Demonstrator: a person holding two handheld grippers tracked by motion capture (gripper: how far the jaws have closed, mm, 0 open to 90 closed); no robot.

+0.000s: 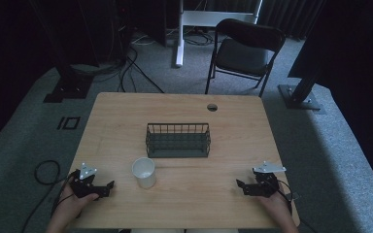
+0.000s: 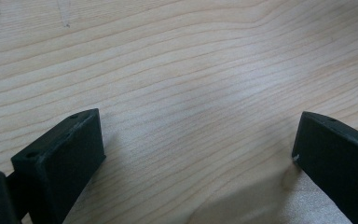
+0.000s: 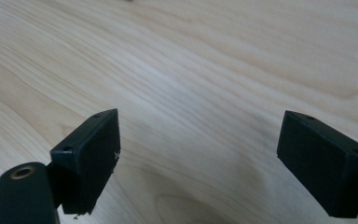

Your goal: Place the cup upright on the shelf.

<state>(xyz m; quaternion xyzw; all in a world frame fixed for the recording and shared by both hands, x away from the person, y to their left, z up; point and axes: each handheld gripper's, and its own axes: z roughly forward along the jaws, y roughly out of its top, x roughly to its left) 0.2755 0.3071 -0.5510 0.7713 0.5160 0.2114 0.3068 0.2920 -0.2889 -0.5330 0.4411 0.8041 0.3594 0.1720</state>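
Counter (image 1: 184, 204): cup (image 1: 144, 172) before basket (image 1: 178, 140); our left hand-held gripper (image 1: 108, 188) and right hand-held gripper (image 1: 241, 186) gape empty near the front corners, so we should approach the cup's wall squarely.

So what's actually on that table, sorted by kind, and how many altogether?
White cups: 1
Dark wire baskets: 1
Hand-held grippers: 2, the left gripper and the right gripper, both with jaws apart
Total: 4
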